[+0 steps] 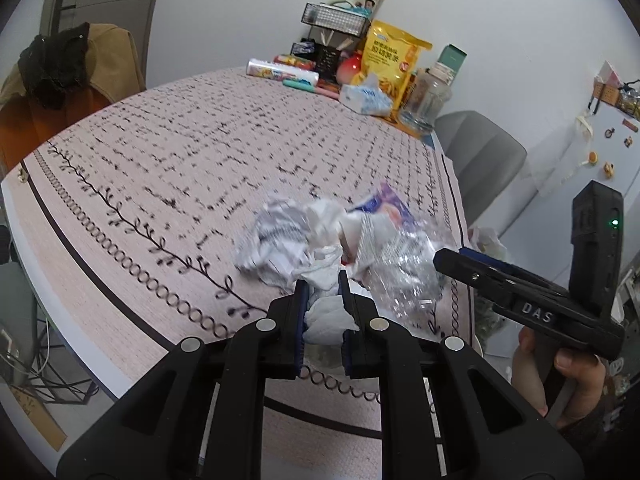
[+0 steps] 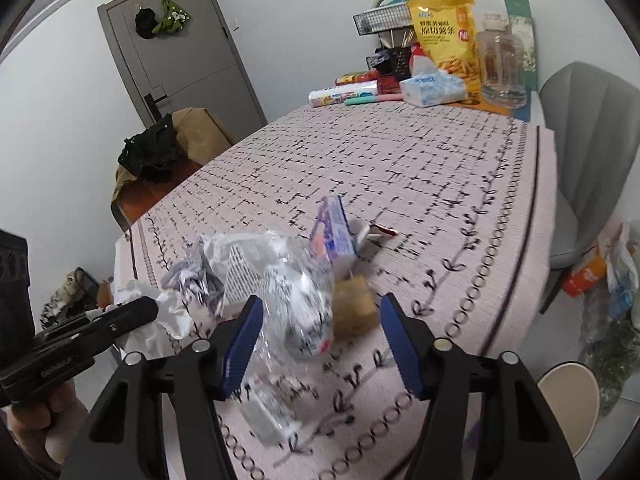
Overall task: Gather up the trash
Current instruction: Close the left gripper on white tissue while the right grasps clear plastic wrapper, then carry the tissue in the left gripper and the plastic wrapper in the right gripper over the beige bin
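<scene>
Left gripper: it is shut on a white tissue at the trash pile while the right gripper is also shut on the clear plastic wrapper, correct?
Not quite. The right gripper is open, its fingers spread around the clear plastic wrapper, as the right wrist view shows. The left gripper is shut on the white tissue.

The table is covered by a matt, woven-looking pink cloth (image 2: 400,168) printed with black lines, and near its front edge lie soft crumpled white tissue (image 1: 326,314), creased printed paper (image 1: 272,240) and glossy, crinkled clear plastic wrap (image 2: 296,292) beside a dull brown cardboard piece (image 2: 354,308). Both grippers are matt black plastic with ribbed blue pads (image 2: 402,346) and shiny metal pins (image 1: 266,324). At the far right stand a clear glass jar (image 2: 502,68), a glossy yellow snack bag (image 2: 446,36) and a smooth plastic-wrapped tissue pack (image 2: 432,88).
</scene>
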